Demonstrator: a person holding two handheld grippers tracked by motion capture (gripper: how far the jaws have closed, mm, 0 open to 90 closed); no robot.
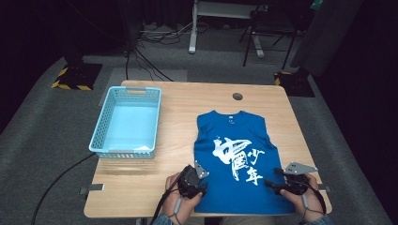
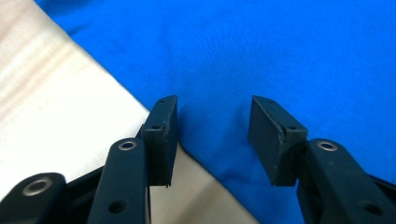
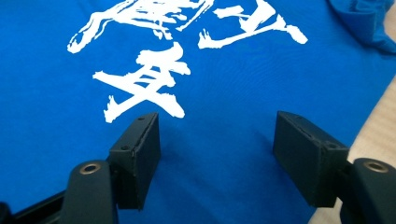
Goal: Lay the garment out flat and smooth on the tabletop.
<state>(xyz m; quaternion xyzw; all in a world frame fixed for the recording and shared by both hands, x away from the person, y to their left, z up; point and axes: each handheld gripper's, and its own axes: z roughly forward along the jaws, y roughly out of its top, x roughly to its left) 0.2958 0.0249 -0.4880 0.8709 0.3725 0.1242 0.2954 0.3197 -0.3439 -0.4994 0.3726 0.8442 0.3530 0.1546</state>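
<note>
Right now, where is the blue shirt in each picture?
High view: blue shirt lies flat, right of centre on the table.
Left gripper view: it covers the upper right, table at left.
Right gripper view: it covers almost everything.
Shared landmark: the white print.

Lying matt and soft — blue cloth shirt with white print — on pale smooth wood-grain table; sitting alongside — perforated light-blue plastic basket.
</note>
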